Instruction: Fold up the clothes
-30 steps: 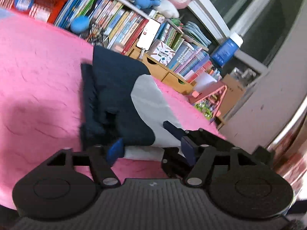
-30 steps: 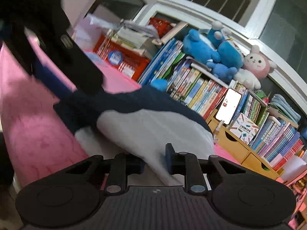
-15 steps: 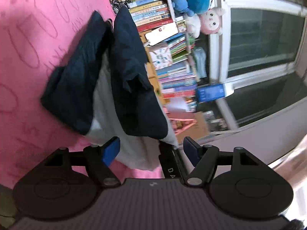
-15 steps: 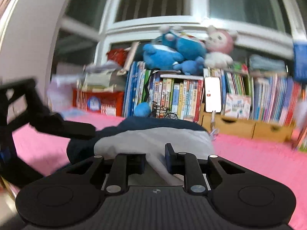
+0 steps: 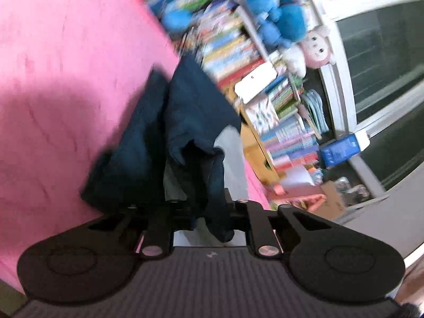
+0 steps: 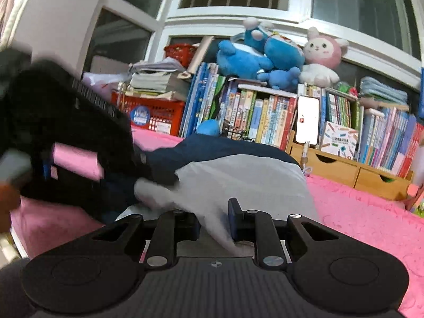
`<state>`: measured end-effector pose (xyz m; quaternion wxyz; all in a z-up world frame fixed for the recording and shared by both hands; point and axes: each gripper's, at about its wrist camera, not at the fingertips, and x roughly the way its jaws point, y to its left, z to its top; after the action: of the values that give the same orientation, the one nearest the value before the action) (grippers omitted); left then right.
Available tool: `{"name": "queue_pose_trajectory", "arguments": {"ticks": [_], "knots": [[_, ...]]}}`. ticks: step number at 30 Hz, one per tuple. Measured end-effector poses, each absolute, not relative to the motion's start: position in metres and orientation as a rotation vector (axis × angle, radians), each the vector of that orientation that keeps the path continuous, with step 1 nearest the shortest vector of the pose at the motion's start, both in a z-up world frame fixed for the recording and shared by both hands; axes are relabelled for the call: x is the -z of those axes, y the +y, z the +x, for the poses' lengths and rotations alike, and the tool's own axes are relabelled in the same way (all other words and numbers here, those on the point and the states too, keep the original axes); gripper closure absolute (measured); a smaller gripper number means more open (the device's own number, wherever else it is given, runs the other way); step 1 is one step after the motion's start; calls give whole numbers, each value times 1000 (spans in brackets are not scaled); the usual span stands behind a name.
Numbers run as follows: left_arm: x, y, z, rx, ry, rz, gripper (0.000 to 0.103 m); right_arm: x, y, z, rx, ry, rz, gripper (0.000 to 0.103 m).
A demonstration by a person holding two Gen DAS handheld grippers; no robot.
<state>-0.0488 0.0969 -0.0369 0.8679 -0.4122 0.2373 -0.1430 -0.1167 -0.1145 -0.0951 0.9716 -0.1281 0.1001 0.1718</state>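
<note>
A navy and grey garment (image 5: 190, 111) lies bunched on the pink bedspread (image 5: 66, 79). My left gripper (image 5: 209, 212) is shut on a hanging navy fold of it, and the cloth hides the pads. In the right wrist view the same garment (image 6: 238, 175) shows its grey panel in front and navy behind. There my right gripper (image 6: 214, 220) is shut on the grey edge, low over the bedspread (image 6: 357, 225). The left gripper's black body (image 6: 79, 132) looms blurred at the left of that view, against the navy part.
Behind the bed runs a row of books (image 6: 259, 116) with blue and pink plush toys (image 6: 265, 53) on top. A white phone (image 6: 307, 119) leans there. A red basket (image 6: 153, 111) and wooden drawers (image 6: 344, 169) stand at the back, with windows above.
My left gripper was open half a second ago and has now closed on the navy fold. The right gripper has kept its hold on the grey edge.
</note>
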Motion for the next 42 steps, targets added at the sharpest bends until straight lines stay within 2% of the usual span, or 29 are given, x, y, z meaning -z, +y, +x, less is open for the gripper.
{"name": "queue_pose_trajectory", "arguments": {"ticks": [4, 7, 9, 12, 13, 14, 17, 19, 23, 27, 29, 35, 39, 40, 42], "knots": [[13, 91, -60, 211, 423, -664, 91, 98, -105, -123, -354, 163, -320, 80], [18, 87, -52, 248, 493, -680, 87, 100, -103, -121, -356, 187, -302, 79], [30, 87, -40, 298, 562, -771, 81, 104, -104, -116, -360, 220, -275, 79], [29, 85, -42, 254, 558, -717, 85, 107, -104, -118, -340, 219, -301, 79], [29, 84, -42, 237, 555, -695, 86, 108, -104, -119, -328, 213, -317, 75], [29, 83, -43, 221, 552, -674, 89, 109, -107, -120, -311, 205, -338, 63], [28, 81, -45, 172, 542, -610, 89, 113, -122, -122, -238, 191, -411, 42], [27, 80, -46, 139, 535, -568, 89, 116, -137, -124, -185, 185, -461, 41], [25, 82, -49, 87, 515, -507, 89, 119, -172, -123, -94, 199, -502, 29], [25, 82, -52, 38, 511, -441, 89, 112, -184, -115, -107, 250, -417, 30], [28, 85, -54, 34, 519, -432, 89, 110, -186, -112, -131, 274, -388, 35], [37, 85, -61, 28, 545, -349, 86, 107, -225, -95, -229, 423, -120, 34], [30, 87, -67, 5, 520, -277, 83, 108, -230, -92, -251, 443, -96, 34], [25, 88, -70, -15, 506, -238, 85, 108, -228, -93, -253, 442, -106, 35], [10, 78, -83, -53, 415, -49, 88, 108, -227, -93, -270, 447, -106, 45]]}}
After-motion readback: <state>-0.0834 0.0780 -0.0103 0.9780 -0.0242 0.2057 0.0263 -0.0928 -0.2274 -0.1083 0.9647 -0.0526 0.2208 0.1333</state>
